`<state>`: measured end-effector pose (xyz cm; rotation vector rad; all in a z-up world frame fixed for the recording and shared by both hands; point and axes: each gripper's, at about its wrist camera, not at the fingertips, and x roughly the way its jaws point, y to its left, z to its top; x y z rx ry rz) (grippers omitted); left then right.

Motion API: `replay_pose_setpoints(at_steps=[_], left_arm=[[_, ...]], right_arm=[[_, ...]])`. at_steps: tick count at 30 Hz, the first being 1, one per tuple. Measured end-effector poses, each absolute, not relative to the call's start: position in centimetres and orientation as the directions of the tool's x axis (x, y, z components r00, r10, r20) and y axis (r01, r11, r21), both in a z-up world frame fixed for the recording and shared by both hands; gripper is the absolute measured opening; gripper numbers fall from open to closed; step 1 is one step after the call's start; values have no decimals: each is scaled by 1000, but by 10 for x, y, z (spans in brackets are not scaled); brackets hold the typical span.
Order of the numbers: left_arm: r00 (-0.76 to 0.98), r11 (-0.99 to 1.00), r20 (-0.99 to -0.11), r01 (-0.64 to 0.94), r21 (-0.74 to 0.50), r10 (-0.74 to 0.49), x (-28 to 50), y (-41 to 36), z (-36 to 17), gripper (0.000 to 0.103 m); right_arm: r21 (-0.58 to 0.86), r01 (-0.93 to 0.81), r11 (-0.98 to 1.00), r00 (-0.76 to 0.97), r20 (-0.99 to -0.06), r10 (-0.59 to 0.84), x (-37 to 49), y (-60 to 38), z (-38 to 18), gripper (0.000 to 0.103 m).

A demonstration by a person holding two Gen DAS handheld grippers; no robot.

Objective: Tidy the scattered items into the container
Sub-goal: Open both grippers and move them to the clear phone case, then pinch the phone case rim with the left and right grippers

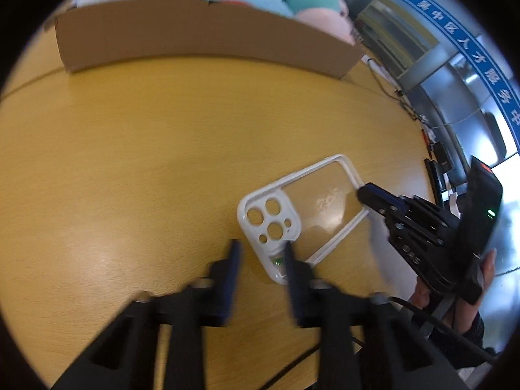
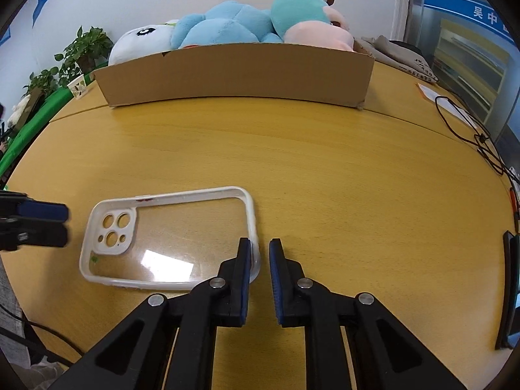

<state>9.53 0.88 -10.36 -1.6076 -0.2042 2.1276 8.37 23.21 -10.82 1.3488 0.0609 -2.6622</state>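
A clear phone case [image 1: 302,208] with a white rim lies flat on the wooden table; it also shows in the right wrist view [image 2: 169,240]. My left gripper [image 1: 261,250] is open, its right finger over the case's camera end. My right gripper [image 2: 260,250] is open, its jaws astride the case's opposite short edge, left finger over the case, right finger outside it. The right gripper also shows in the left wrist view [image 1: 367,195], touching that edge. A cardboard box [image 1: 201,32] stands at the far side, also seen in the right wrist view [image 2: 237,71], with plush toys [image 2: 234,22] in it.
Potted plants [image 2: 81,52] and a paper cup [image 2: 77,87] stand far left. A black cable [image 2: 468,130] and papers lie far right, grey cloth [image 2: 399,55] behind. Dark devices [image 2: 510,289] lie at the right table edge.
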Motion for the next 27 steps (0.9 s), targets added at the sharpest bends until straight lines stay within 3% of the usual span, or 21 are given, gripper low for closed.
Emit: replay_pose_setpoints(at_steps=[9, 12, 16, 23, 27], left_arm=[[-236, -895, -881, -288, -340, 411, 86, 13, -99, 3], [-199, -865, -865, -319, -388, 461, 85, 23, -99, 3], [-170, -873, -881, -309, -377, 441, 83, 35, -112, 3], [-294, -895, -852, -252, -368, 433, 86, -2, -84, 4], [-282, -894, -855, -242, -376, 436, 90, -7, -87, 30]], right_arm=[[97, 145, -985, -565, -809, -163, 88, 233, -109, 9], [93, 211, -973, -554, -809, -198, 89, 220, -106, 8], [133, 207, -969, -542, -809, -227, 90, 207, -111, 7], [124, 147, -981, -562, -806, -185, 91, 220, -111, 6], [100, 118, -988, -573, -806, -150, 86, 222, -111, 6]])
